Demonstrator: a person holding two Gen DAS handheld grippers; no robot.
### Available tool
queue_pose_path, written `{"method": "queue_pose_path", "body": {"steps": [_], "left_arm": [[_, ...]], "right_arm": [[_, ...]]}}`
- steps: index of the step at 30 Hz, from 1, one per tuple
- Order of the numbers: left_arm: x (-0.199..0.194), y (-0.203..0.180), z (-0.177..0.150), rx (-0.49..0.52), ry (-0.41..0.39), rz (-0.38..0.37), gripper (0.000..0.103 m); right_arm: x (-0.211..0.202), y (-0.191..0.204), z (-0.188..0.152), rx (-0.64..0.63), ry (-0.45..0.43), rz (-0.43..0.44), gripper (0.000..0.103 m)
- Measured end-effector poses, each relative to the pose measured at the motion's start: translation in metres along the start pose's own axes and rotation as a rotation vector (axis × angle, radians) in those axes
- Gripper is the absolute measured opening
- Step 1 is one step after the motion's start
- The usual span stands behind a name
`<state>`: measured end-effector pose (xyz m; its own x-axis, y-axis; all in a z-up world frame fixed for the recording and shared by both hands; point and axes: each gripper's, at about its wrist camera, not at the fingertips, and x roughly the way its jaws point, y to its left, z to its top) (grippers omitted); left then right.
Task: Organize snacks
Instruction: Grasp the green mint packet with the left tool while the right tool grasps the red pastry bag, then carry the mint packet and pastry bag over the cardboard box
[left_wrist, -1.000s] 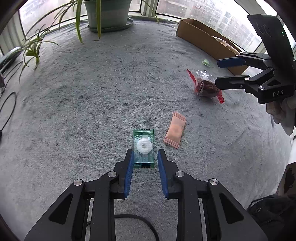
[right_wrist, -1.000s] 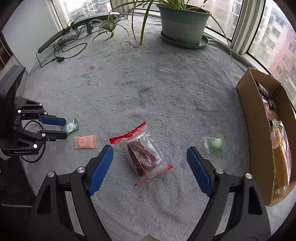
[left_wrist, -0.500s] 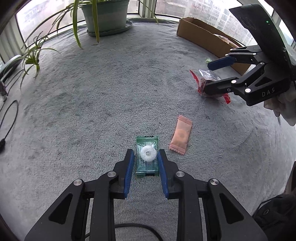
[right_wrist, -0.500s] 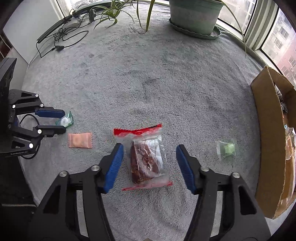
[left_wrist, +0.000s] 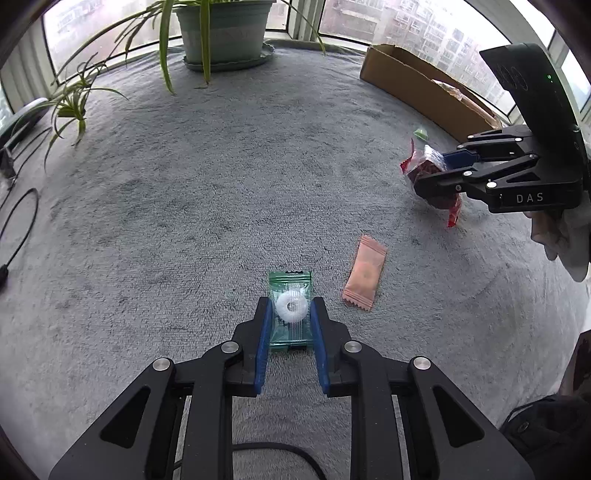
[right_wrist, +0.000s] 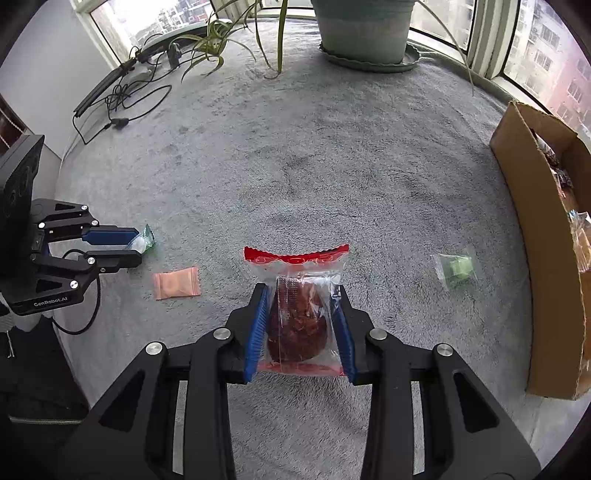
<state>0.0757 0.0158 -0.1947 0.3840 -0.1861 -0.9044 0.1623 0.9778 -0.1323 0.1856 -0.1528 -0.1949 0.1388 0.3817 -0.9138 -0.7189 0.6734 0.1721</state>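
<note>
A cardboard box (right_wrist: 532, 229) stands open at the far right edge of the grey carpet (right_wrist: 295, 147), with several wrapped snacks inside; what they are is too small to tell. A large plant pot (right_wrist: 364, 33) sits on its saucer at the far side by the windows.

The left claw (left_wrist: 290, 314) is closing on a green candy packet (left_wrist: 290, 306) with a white ring sweet inside; its blue pads touch both long edges of the packet, which lies flat on the carpet. Just to its right lies a pink packet (left_wrist: 364, 277).

The right claw (right_wrist: 299, 317) is closing too, its pads pressing the sides of a clear red-edged bag (right_wrist: 297, 295) of dark red dried fruit. A second ago those jaws stood wide apart on either side of the bag; now they have drawn in against it. The left claw has only narrowed slightly. A small pale green packet (right_wrist: 456, 267) lies between the bag and the box.
</note>
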Motion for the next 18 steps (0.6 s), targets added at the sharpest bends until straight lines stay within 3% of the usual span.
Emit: {"method": "queue_pose_path", "body": {"steps": [8,18], "left_arm": [[-0.021,0.011,0.01,-0.049,-0.056,-0.019,0.019],[-0.047,-0.008,0.048,0.015,-0.164,-0.02,0.019]], "right_arm": [[-0.039,-0.024,-0.012,0.169,-0.136,-0.015,0.036],[-0.086,-0.048,-0.026,0.278,-0.259,-0.118,0.036]]}}
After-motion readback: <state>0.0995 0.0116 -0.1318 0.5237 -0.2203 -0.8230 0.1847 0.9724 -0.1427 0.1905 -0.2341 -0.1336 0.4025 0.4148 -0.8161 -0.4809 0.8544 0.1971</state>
